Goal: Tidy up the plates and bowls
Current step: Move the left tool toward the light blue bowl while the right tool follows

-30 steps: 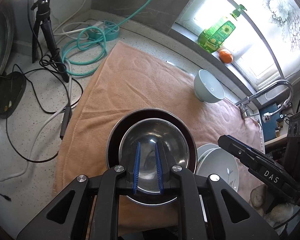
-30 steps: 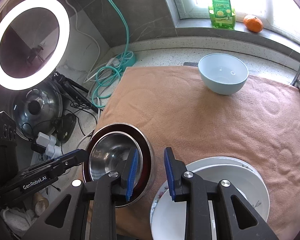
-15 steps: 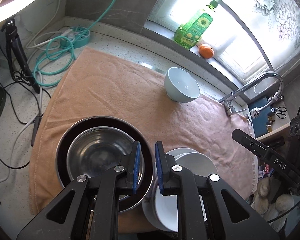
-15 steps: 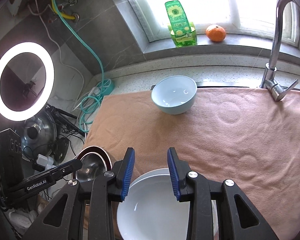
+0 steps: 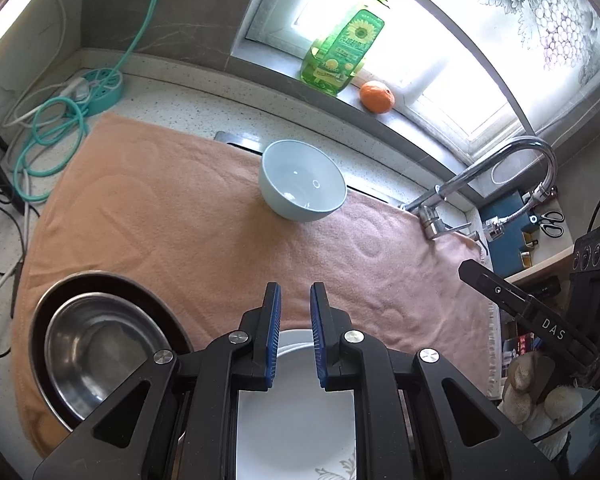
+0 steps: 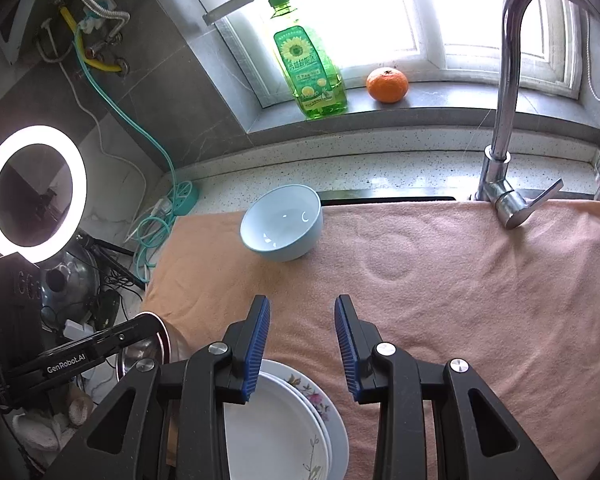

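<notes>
Seen from the left hand-held gripper (image 5: 294, 334), the nested pair of bowls lies down and to its left: a shiny steel bowl (image 5: 96, 346) sits inside a wider dark-rimmed bowl (image 5: 112, 280), both round and smooth, on the soft peach towel (image 5: 172, 220) that covers the worktop. This gripper is nearly closed, only a narrow gap is between its blue ribbed pads (image 5: 274, 332), and nothing is held in them. Directly under both grippers is the stack of white plates (image 6: 284, 416), flat and glossy, the lower ones with a painted flower rim. The right hand-held gripper (image 6: 302, 338) has its jaws a little wider apart and also empty. The thing the coming move depends on, as I judge, is the pale blue bowl (image 6: 282, 226): it stands upright and alone on the towel, far ahead of both grippers, toward the window, a little left of the right gripper's line and about straight ahead of the left one. It is round, so it has no long axis, and the rim can be taken from any side. Both hands seem about equally near to it; I cannot tell which is closer. To take its thin ceramic wall, either gripper must probably open wider. At the far right stands the curved chrome faucet (image 6: 508, 92)
</notes>
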`<state>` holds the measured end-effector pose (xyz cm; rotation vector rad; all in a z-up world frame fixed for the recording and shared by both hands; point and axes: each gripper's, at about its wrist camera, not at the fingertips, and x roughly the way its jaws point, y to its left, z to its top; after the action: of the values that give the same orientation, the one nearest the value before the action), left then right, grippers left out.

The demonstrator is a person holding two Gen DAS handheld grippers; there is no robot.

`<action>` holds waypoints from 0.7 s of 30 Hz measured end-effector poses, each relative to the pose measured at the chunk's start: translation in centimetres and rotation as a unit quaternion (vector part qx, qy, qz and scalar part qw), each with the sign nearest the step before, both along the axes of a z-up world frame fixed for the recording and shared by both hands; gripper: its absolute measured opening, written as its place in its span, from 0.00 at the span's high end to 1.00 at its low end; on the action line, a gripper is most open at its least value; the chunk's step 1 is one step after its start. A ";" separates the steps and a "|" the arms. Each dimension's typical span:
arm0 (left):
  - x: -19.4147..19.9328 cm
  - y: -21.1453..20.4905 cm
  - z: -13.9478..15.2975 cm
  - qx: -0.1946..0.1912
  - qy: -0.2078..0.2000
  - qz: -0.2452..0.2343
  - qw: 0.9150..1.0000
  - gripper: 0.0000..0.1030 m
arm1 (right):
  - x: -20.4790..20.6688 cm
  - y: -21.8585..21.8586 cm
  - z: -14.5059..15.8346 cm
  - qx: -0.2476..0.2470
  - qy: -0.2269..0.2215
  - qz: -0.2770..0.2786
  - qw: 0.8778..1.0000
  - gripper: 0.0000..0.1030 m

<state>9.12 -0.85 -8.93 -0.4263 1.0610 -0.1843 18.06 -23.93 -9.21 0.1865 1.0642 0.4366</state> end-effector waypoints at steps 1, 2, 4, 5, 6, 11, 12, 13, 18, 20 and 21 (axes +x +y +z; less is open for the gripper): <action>0.4 -0.1 0.3 0.003 -0.004 0.001 1.000 0.87 | 0.4 -0.4 0.2 0.001 -0.002 0.000 1.000 0.70; 0.9 -0.3 0.6 0.006 -0.009 0.002 1.000 0.87 | 0.9 -0.7 0.4 0.001 -0.004 0.000 1.000 0.70; 1.9 -0.5 1.1 0.013 -0.015 0.005 1.000 0.87 | 1.9 -1.0 0.8 0.000 -0.011 0.001 1.000 0.70; 2.4 -0.6 1.3 0.017 -0.019 0.006 1.000 0.87 | 2.4 -1.2 1.0 -0.002 -0.016 0.002 1.000 0.70; 3.0 -0.7 1.5 0.022 -0.021 0.007 1.000 0.87 | 2.9 -1.2 1.1 -0.005 -0.019 0.004 1.000 0.70; 5.9 -0.7 1.7 0.027 -0.020 0.009 0.999 0.87 | 5.8 -0.7 1.0 0.001 -0.011 0.021 1.000 0.70; 6.5 -0.7 1.5 0.031 -0.019 0.010 0.999 0.87 | 6.3 -0.5 0.9 0.001 -0.010 0.023 1.000 0.70; 7.1 -0.8 1.4 0.035 -0.017 0.011 0.999 0.87 | 6.8 -0.2 0.7 0.003 -0.007 0.026 1.000 0.70; 9.7 -0.2 -0.6 0.037 0.011 0.020 0.999 0.87 | 9.2 1.3 -1.0 0.012 0.008 0.031 0.999 0.70; 10.7 0.1 -1.6 0.034 0.023 0.018 0.999 0.87 | 10.0 2.0 -1.9 0.010 0.014 0.033 0.999 0.70; 11.2 0.3 -2.2 0.031 0.029 0.021 0.999 0.87 | 10.3 2.3 -2.3 0.009 0.016 0.034 0.999 0.70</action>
<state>20.28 -0.52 -11.08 -0.3992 1.1113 -0.1008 28.35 -21.59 -11.52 0.1739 1.1000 0.5067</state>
